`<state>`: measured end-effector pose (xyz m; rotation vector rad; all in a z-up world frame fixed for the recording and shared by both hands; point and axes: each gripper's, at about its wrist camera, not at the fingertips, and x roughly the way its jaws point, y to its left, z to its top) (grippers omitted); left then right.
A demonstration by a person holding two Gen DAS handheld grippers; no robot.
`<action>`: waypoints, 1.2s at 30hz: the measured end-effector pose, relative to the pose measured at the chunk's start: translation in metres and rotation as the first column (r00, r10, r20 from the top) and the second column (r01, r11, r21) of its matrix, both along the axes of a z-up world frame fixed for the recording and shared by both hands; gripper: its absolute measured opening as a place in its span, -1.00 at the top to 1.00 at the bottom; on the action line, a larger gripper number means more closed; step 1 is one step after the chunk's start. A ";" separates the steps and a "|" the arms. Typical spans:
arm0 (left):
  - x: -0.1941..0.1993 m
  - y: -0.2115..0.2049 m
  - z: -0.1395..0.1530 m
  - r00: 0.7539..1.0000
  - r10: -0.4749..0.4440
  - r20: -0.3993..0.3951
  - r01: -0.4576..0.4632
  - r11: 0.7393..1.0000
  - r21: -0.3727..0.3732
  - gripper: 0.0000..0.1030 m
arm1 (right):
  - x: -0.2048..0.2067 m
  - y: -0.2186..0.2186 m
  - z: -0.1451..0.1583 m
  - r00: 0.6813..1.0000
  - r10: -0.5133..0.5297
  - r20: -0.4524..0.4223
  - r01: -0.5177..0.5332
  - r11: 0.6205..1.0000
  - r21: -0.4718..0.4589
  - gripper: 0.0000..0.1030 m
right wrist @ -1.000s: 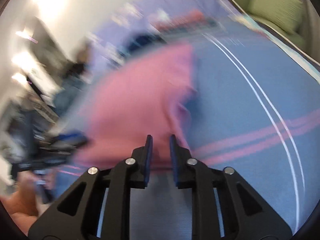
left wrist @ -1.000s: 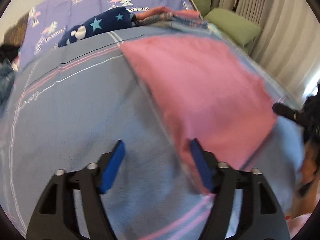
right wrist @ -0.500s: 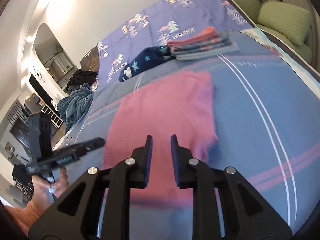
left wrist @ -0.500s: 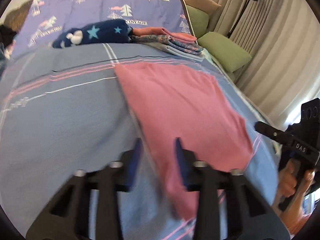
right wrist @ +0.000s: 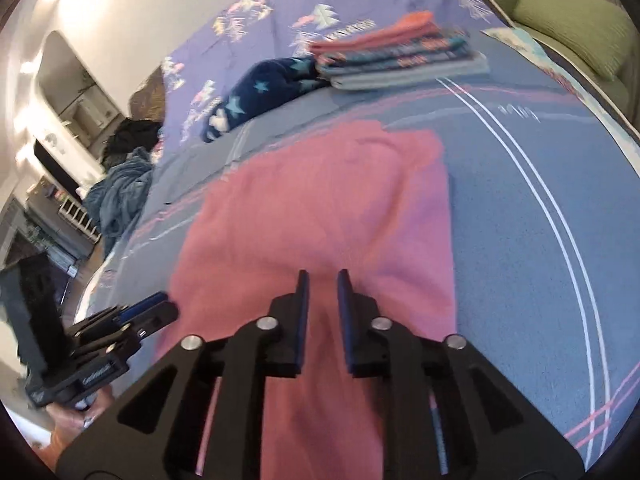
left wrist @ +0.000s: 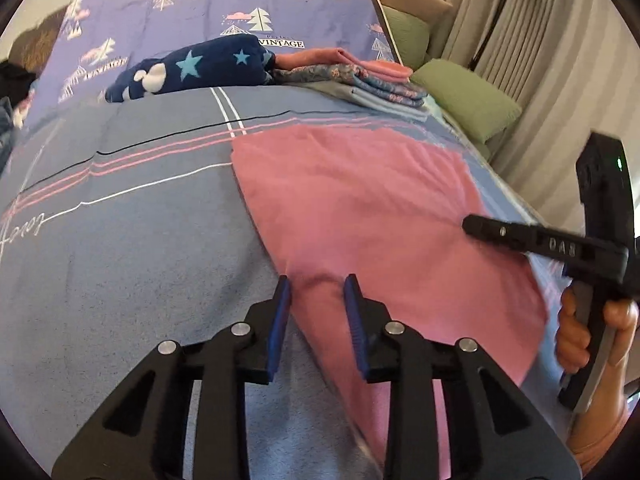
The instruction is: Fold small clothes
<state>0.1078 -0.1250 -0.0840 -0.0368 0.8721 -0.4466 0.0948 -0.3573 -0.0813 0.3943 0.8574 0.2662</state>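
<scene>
**Pink cloth flat on bed, both grippers at its near edge**

Pink cloth (left wrist: 360,208) lies spread on the blue striped blanket (left wrist: 140,240). Its near end is under both tools and its long axis runs away from them.

Left gripper (left wrist: 318,296):
- Sits on the cloth's near left edge.
- That edge passes through the gap and heads off toward 11 o'clock; the body of the cloth fans out toward 1 o'clock.
- Jaws parted and have just been opening.
- Pink fabric shows in the gap with a small crease, but no pad presses on it, so it reads as released.

Right gripper (right wrist: 322,292):
- Over the near right part of the cloth, which stretches to 12 o'clock in its own view, with the right edge at 1 o'clock.
- Jaws have just been closing to a narrow slit.
- Fabric shows through the slit and none looks pinched.
- The right hand (left wrist: 580,328) holds the handle at 3 o'clock in the left view.

My judgement is that both are equally near the near hem, one per corner, so the likely fold carries that hem away along the long axis.

Farther off at 12 o'clock are a stack of folded clothes (left wrist: 372,80) and, beside it, a navy star-print bundle (left wrist: 200,68). Green cushions (left wrist: 468,100) are at 2 o'clock.
</scene>
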 end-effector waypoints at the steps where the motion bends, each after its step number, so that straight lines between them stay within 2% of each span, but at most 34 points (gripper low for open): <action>1: 0.002 -0.002 0.004 1.000 -0.004 0.012 0.004 1.000 0.001 0.41 | 0.003 0.003 0.007 1.000 0.020 0.019 -0.020 1.000 -0.001 0.66; 4: 0.014 -0.011 0.012 0.998 -0.003 0.057 0.000 0.999 0.039 0.42 | 0.018 0.015 0.024 0.997 0.062 0.049 -0.061 0.998 -0.030 0.53; 6: 0.026 -0.012 0.011 0.999 0.007 0.038 -0.008 1.000 0.017 0.42 | 0.030 0.024 0.027 0.996 0.077 0.038 -0.075 0.996 -0.058 0.43; 7: 0.033 -0.012 0.008 1.000 0.021 0.019 -0.021 1.000 0.004 0.42 | 0.038 0.026 0.021 0.996 0.087 0.018 -0.085 0.994 -0.065 0.22; 8: 0.039 -0.011 0.004 0.999 0.037 0.001 -0.037 0.999 -0.003 0.40 | 0.047 0.030 0.013 0.995 0.095 -0.029 -0.097 0.992 -0.083 0.10; 9: 0.042 -0.010 0.000 0.999 0.044 -0.012 -0.044 0.999 -0.008 0.27 | 0.057 0.034 -0.005 0.991 0.090 -0.103 -0.102 0.988 -0.114 0.11; 10: 0.046 -0.009 -0.008 0.998 0.050 -0.029 -0.050 0.999 -0.009 0.10 | 0.058 0.035 -0.016 0.992 0.082 -0.097 -0.093 0.989 -0.118 0.11; 11: 0.048 -0.008 -0.014 0.997 0.061 -0.040 -0.062 0.998 -0.003 0.00 | 0.054 0.038 -0.016 0.995 0.088 -0.052 -0.095 0.985 -0.146 0.11; 13: 0.050 -0.001 -0.021 0.995 0.074 -0.068 -0.078 0.996 -0.048 -0.07 | 0.047 0.045 -0.011 0.994 0.107 -0.022 -0.110 0.971 -0.210 0.07; 14: 0.051 0.001 -0.021 0.995 0.072 -0.074 -0.077 0.995 -0.063 -0.08 | 0.042 0.044 -0.007 0.995 0.104 -0.011 -0.104 0.972 -0.210 0.00; 18: 0.050 0.001 -0.020 0.995 0.072 -0.073 -0.077 0.995 -0.062 -0.16 | 0.021 0.016 0.008 0.996 0.076 0.041 -0.071 0.992 -0.107 -0.19; 20: 0.046 -0.002 -0.018 0.996 0.054 -0.072 -0.057 0.997 -0.051 -0.26 | 0.014 -0.008 0.014 0.998 0.029 0.055 -0.023 0.994 -0.110 -0.27; 22: 0.044 -0.002 -0.017 0.996 0.037 -0.079 -0.041 0.998 -0.055 -0.28 | 0.012 -0.032 0.010 0.999 -0.025 0.038 0.029 0.995 -0.097 -0.29; 23: 0.043 -0.001 -0.017 0.996 0.030 -0.082 -0.035 0.998 -0.059 -0.28 | 0.010 -0.049 0.006 0.999 -0.052 0.009 0.052 0.997 -0.058 -0.31; 24: 0.042 -0.001 -0.017 0.996 0.025 -0.085 -0.030 0.998 -0.061 -0.33 | 0.009 -0.060 0.001 0.998 -0.059 -0.018 0.058 0.998 -0.020 -0.31; 25: 0.042 -0.001 -0.018 0.996 0.017 -0.091 -0.024 0.997 -0.070 -0.47 | 0.008 -0.069 -0.005 0.997 -0.055 -0.047 0.057 0.998 0.023 -0.31; 27: 0.042 0.000 -0.018 0.994 0.002 -0.106 -0.012 0.996 -0.094 -0.57 | 0.004 -0.077 -0.014 0.997 -0.020 -0.074 0.026 0.996 0.082 -0.35; 30: 0.041 -0.001 -0.019 0.993 -0.022 -0.119 0.009 0.994 -0.111 -0.59 | 0.007 -0.074 -0.031 0.990 0.102 -0.101 -0.084 0.982 0.170 -0.46; 32: 0.045 0.001 -0.021 0.989 -0.045 -0.140 0.025 0.989 -0.144 -0.68 | 0.013 -0.071 -0.036 0.985 0.151 -0.088 -0.132 0.973 0.187 -0.59; 36: 0.059 -0.003 -0.026 0.982 -0.108 -0.154 0.080 0.981 -0.175 -0.72 | 0.044 -0.060 -0.038 0.962 0.268 -0.053 -0.251 0.944 0.213 -0.65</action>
